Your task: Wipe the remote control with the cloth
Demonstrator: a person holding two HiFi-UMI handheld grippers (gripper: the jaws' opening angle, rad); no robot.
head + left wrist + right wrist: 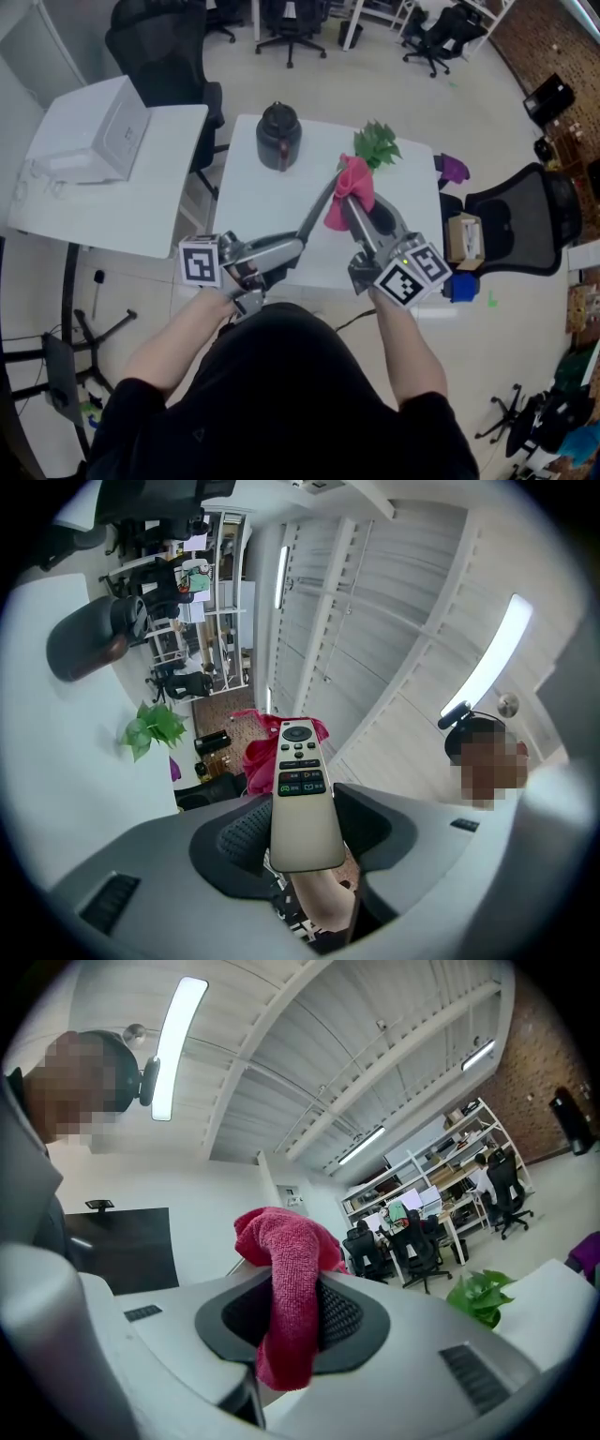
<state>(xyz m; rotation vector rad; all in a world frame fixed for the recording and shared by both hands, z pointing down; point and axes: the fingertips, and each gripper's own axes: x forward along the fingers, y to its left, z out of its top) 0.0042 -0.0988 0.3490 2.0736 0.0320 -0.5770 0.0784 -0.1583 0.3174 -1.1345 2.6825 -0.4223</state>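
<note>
1. Remote control (302, 799) is pinched between the left gripper's (305, 844) jaws at its plain lower end. Its buttons face the camera and it is held clear above the bench (272, 202).
2. Over on the right gripper (292, 1314), the jaws are clamped on the cloth (286, 1279), pink, bunched above the pads and hanging below them.
3. Head view: the two meet over the bench's middle, with the remote's far end reaching the cloth's upper fold. Touching or just short, I can't tell.
4. Behind them on the bench there's a dark kettle (278, 134) near the far edge. A green plant (377, 142) stands just past the cloth, and a purple thing (453, 169) sits at the right corner.
5. Off the right side stands a black office chair (525, 220), with a cardboard box (462, 239) beside it.
6. Left of the bench, a second white desk (141, 220) carries a white boxy device (94, 131).
</note>
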